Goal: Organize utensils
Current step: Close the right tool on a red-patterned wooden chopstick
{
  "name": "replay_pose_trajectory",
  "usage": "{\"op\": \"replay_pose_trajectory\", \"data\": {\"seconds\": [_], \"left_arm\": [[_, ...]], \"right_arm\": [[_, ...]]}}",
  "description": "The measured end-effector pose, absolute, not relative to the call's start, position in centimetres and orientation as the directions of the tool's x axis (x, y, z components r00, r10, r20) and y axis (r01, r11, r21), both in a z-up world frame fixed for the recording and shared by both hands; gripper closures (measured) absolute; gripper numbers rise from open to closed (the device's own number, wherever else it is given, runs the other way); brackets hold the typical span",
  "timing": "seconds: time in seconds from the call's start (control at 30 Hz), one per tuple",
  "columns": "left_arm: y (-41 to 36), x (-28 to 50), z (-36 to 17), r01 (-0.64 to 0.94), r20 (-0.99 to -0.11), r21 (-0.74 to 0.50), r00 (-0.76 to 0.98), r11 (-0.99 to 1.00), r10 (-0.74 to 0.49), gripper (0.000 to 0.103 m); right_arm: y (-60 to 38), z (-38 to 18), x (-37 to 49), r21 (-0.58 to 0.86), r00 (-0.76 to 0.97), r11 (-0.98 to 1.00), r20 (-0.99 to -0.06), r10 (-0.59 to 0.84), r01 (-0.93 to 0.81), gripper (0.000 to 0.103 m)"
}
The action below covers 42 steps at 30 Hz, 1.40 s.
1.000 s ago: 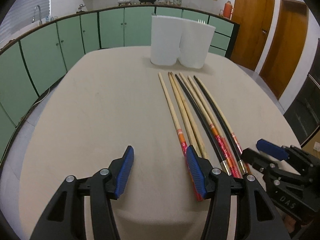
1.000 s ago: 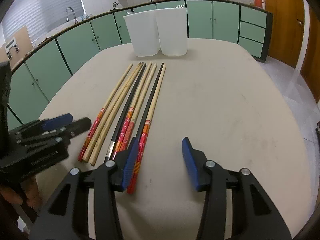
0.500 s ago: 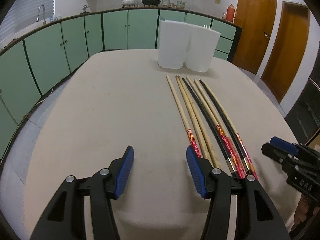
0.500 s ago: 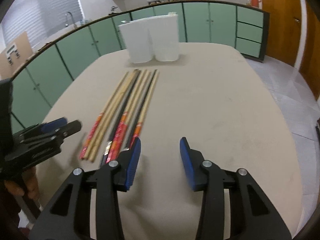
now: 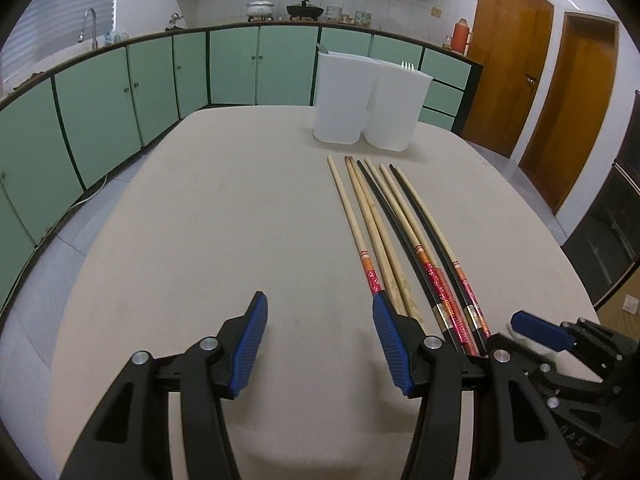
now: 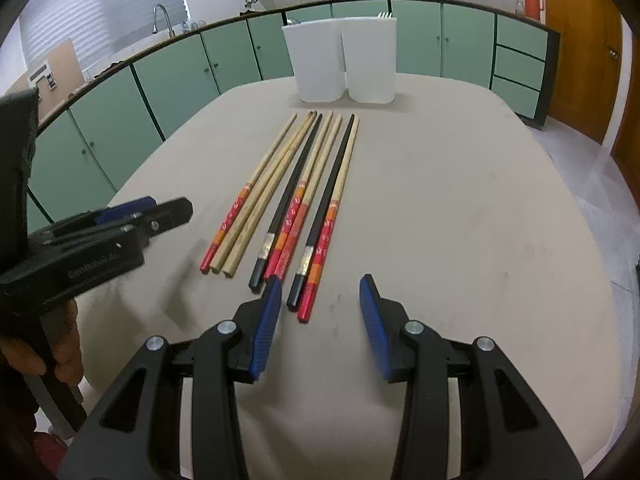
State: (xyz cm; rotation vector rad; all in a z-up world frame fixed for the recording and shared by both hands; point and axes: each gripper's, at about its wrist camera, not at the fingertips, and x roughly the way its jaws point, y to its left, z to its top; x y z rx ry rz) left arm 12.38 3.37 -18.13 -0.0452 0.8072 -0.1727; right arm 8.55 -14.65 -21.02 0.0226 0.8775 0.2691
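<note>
1. Eight long chopsticks [image 6: 308, 196] are laid side by side on the table [image 6: 460, 208], with two white holders [image 6: 344, 60] stood just behind their far tips.
2. The left gripper [image 5: 320, 344] is held with its jaws apart and nothing between them. Only bare table is seen under it, and the chopsticks are just to its right.
3. The right gripper [image 6: 318, 324] is held with its jaws apart too. The near ends of the last two chopsticks are seen in the gap, but they are not pinched.
4. The chopsticks are judged to be light, thin and stiff. The shiny painted ends may be slippery, and round sticks can be rolled away easily.
5. A good hold could be taken near the thick red end, where the stick is widest.
6. White fork tips [image 5: 407, 65] poking out of one holder are seen best from the left view.
7. A hand [image 6: 60, 356] around the left gripper's handle is shown only in the right view.
</note>
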Motion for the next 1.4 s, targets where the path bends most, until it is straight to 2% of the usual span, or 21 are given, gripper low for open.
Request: {"op": "replay_pose_trajectory", "data": {"seconds": [0.23,0.5,0.67,0.8,0.97,1.1,1.4], "left_arm": [[3.5,11.8,-18.0,0.127,-0.708,-0.106,0.687,0.986,-0.164,0.049],[4.0,11.2,-17.7,0.109,-0.701,-0.114,0.696,0.987,-0.158,0.049],[3.8,10.9,-17.9,0.114,-0.704,-0.115,0.691,0.987,-0.162,0.049],[3.7,10.8,-17.8,0.118,-0.704,-0.112,0.692,0.987,-0.163,0.049],[3.4,10.7,-17.8,0.122,-0.706,-0.110,0.690,0.986,-0.164,0.049],[3.0,10.6,-18.0,0.131,-0.710,-0.106,0.684,0.986,-0.167,0.049],[2.4,10.4,-18.6,0.149,-0.730,-0.106,0.660,0.983,-0.179,0.049]], "right_arm": [[-15.5,-21.1,8.7,0.068,0.634,0.983,-0.756,0.161,-0.169,0.065],[-16.4,-20.9,7.5,0.121,0.626,0.974,-0.749,0.215,-0.189,0.064],[-15.7,-21.4,7.1,0.097,0.623,0.975,-0.756,0.202,-0.200,0.070],[-15.9,-21.4,7.4,0.091,0.635,0.979,-0.749,0.188,-0.182,0.083],[-15.8,-21.5,7.2,0.080,0.643,0.979,-0.743,0.183,-0.186,0.087],[-15.2,-21.6,7.2,0.045,0.651,0.978,-0.740,0.168,-0.201,0.098],[-16.7,-21.5,8.1,0.051,0.656,0.989,-0.743,0.128,-0.135,0.098]]}}
